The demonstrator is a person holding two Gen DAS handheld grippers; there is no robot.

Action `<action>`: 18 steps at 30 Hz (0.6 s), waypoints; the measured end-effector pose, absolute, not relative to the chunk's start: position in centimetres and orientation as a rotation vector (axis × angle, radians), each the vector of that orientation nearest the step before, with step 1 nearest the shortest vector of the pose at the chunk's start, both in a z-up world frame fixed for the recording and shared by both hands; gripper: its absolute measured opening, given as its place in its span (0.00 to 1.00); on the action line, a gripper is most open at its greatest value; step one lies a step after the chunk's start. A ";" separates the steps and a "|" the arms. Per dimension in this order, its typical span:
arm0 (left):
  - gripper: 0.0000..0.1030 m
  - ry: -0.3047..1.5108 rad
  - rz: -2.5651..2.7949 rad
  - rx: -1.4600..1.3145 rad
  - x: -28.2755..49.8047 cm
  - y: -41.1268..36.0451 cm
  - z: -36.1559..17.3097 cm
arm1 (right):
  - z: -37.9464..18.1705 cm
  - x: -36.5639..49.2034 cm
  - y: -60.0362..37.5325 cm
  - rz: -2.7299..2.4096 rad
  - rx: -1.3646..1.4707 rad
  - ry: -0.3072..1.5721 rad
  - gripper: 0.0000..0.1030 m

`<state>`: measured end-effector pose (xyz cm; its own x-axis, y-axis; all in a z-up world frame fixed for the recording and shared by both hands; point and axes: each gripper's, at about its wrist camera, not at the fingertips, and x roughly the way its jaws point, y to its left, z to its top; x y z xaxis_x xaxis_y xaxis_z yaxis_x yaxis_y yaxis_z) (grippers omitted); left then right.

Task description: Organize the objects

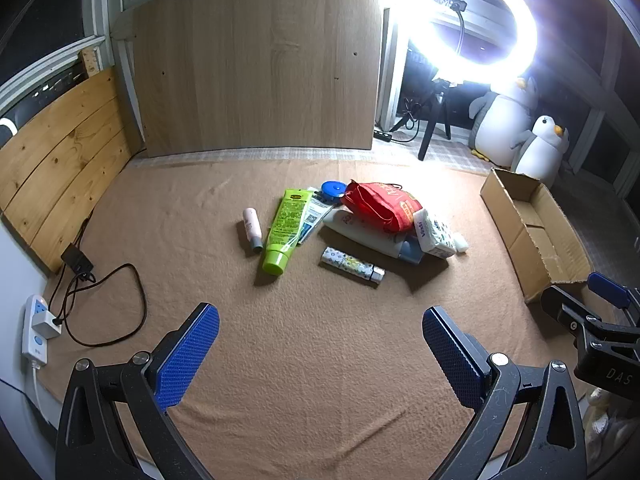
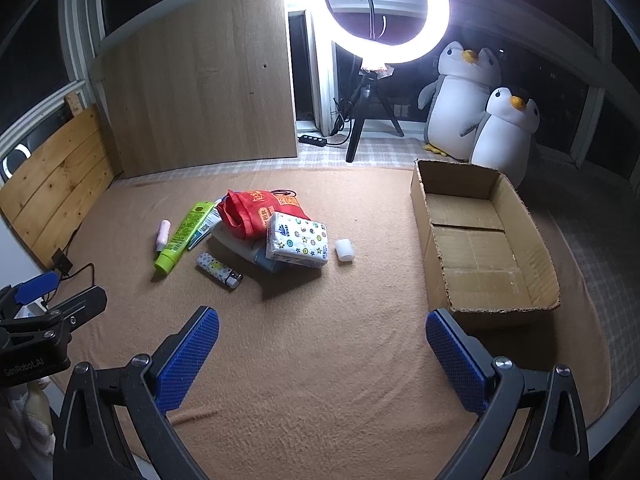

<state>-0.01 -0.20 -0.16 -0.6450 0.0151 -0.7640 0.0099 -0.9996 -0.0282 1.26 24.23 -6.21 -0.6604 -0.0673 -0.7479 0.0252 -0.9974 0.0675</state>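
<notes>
**Both grippers wide and empty, pile ahead, box to the right**

Nearest the cameras, the left gripper and the right gripper both hover above the tan blanket, each angled down with its blue pads spread wide and nothing between them.

Beyond them, well apart from either gripper, lies the clutter to be sorted. Closest is a patterned lighter, its long axis running diagonally, metal cap toward the right. Just left of it a green tube lies cap-end nearest, long axis running away from the grippers, with a small pink bottle parallel beside it. Right of the lighter a tissue pack rests on a white bottle, with a red drawstring bag leaning on the heap behind. A small white cap sits alone just right of the pack.

The empty cardboard box lies right of the pile, open upward, its long axis running away from the cameras. I judge the right gripper the nearer to the box and the cap; the left gripper faces the tube and lighter more squarely.

Farthest back stand a ring light and two plush penguins.
</notes>
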 end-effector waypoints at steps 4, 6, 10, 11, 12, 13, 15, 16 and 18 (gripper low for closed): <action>1.00 -0.044 2.846 -1.322 0.0 -0.2 -0.2 | -6.2 1.3 24.2 -2.818 1.273 -0.081 0.99; 1.00 -0.048 2.846 -1.323 0.0 -0.2 -0.2 | -6.2 1.3 24.2 -2.819 1.272 -0.081 0.99; 1.00 -0.048 2.849 -1.321 0.1 -0.2 -0.1 | -6.2 1.3 24.1 -2.820 1.273 -0.082 0.99; 1.00 -0.048 2.849 -1.321 0.1 -0.2 -0.1 | -6.2 1.3 24.1 -2.820 1.274 -0.082 0.99; 1.00 -0.047 2.849 -1.320 0.1 -0.2 0.0 | -6.2 1.3 24.1 -2.820 1.273 -0.083 0.99; 1.00 -0.046 2.850 -1.320 0.1 -0.2 0.0 | -6.2 1.3 24.1 -2.820 1.274 -0.084 0.99; 1.00 -0.047 2.851 -1.320 0.1 -0.3 0.0 | -6.2 1.3 24.1 -2.819 1.274 -0.082 0.99; 1.00 -0.048 2.851 -1.319 0.1 -0.4 0.0 | -6.2 1.3 24.1 -2.820 1.273 -0.080 0.99; 1.00 -0.047 2.852 -1.321 0.0 -0.4 0.0 | -6.2 1.3 24.1 -2.819 1.274 -0.082 0.99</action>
